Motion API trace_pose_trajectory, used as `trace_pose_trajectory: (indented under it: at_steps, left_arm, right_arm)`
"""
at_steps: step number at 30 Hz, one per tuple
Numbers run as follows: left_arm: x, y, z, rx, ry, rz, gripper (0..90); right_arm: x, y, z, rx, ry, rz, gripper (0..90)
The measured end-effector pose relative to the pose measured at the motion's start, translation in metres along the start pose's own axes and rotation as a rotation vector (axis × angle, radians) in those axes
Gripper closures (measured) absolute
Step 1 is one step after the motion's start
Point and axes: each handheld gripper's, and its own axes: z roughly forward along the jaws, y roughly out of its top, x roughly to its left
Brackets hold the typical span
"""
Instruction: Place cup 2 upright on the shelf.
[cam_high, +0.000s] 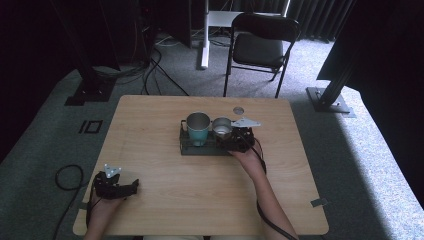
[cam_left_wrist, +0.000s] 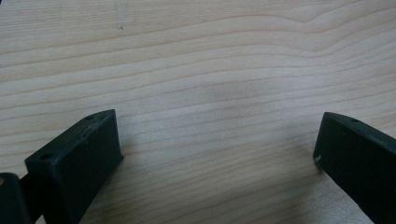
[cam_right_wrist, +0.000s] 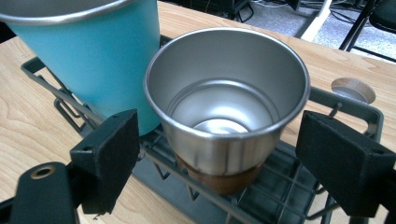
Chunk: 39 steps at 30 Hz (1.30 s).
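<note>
Steel cup (cam_right_wrist: 227, 109) upright, brown base, in rack (cam_right_wrist: 348, 105); right tool (cam_right_wrist: 233, 161) wide open around it

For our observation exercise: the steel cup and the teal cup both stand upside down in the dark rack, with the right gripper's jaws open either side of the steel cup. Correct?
Not quite. Both the steel cup and teal cup stand upright, mouths up, as the right gripper view shows. They are in the dark rack, and the right gripper is open around the steel cup.
</note>
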Motion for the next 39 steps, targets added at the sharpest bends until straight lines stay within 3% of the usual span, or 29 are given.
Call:
trace_pose_trajectory:
  at_steps: [39]
  left_arm:
    - [0.000, 0.000, 0.000, -0.001, 0.000, 0.000, 1.2]
  right_arm:
    - [-0.016, -0.033, -0.049, -0.029, -0.036, -0.008, 13.5]
